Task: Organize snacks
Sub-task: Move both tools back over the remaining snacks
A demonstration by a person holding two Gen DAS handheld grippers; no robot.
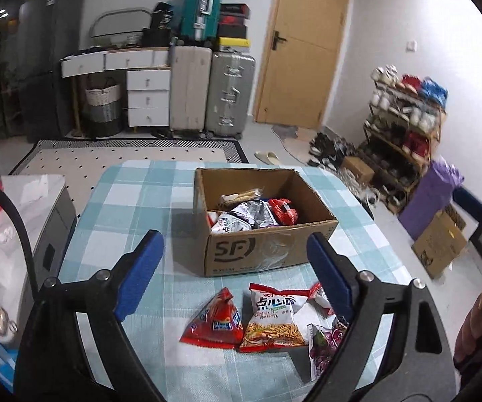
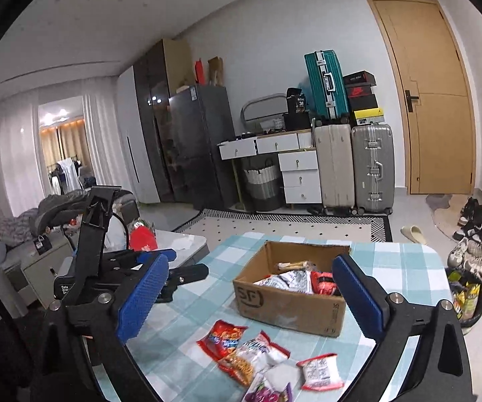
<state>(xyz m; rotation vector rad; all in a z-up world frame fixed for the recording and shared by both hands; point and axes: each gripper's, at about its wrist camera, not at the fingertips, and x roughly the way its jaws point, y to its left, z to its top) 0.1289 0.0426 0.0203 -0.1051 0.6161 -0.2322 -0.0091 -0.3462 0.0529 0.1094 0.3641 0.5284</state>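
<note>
Snack packets: red triangular foil pouch (image 1: 214,321), noodle-print crisp bag (image 1: 276,318), purple grape-print packet (image 1: 324,345) and small red-edged white packet (image 2: 321,370), loose in a huddle on the blue-and-white checked tablecloth (image 1: 130,207), just before the brown open-topped cardboard box (image 1: 267,251), itself already part-filled with packets. Left gripper (image 1: 237,278) and right gripper (image 2: 251,298) both gaping wide, nothing between the pads. Likely trouble: packets touching and overlapping, so two pinched together or a slick one squirted aside. Box's near wall in the way of any low carry. White side table (image 2: 180,244) close at left.
</note>
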